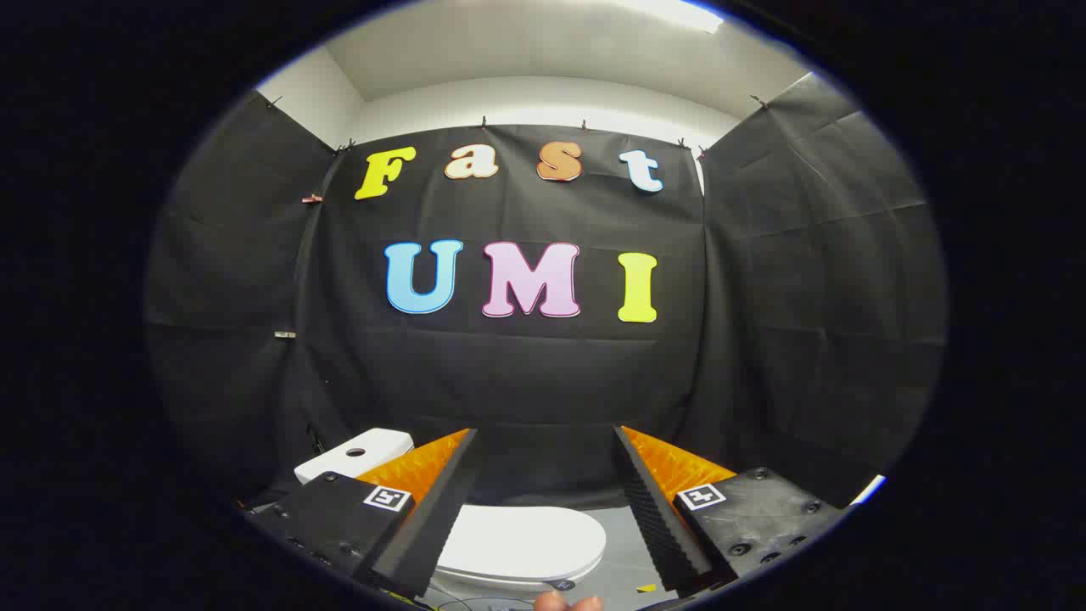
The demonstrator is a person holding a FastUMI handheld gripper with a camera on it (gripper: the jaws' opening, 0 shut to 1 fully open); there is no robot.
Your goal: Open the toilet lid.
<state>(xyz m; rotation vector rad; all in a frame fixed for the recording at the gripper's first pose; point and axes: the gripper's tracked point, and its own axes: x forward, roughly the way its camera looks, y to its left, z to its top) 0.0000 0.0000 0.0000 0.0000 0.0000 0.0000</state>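
Observation:
A small white toilet stands on the grey floor below me, its lid lying flat and closed over the seat. The white tank with a round button on top rises behind it, partly hidden by my left finger. My gripper hovers well above the toilet, wide open, with nothing between its fingers. The lid shows low between the two fingers, clearly apart from both of them.
Black cloth walls close the booth on three sides just behind the toilet. Grey floor lies to the right of the bowl, with a small yellow scrap on it. Fingertips of a person's hand peek in beneath the gripper.

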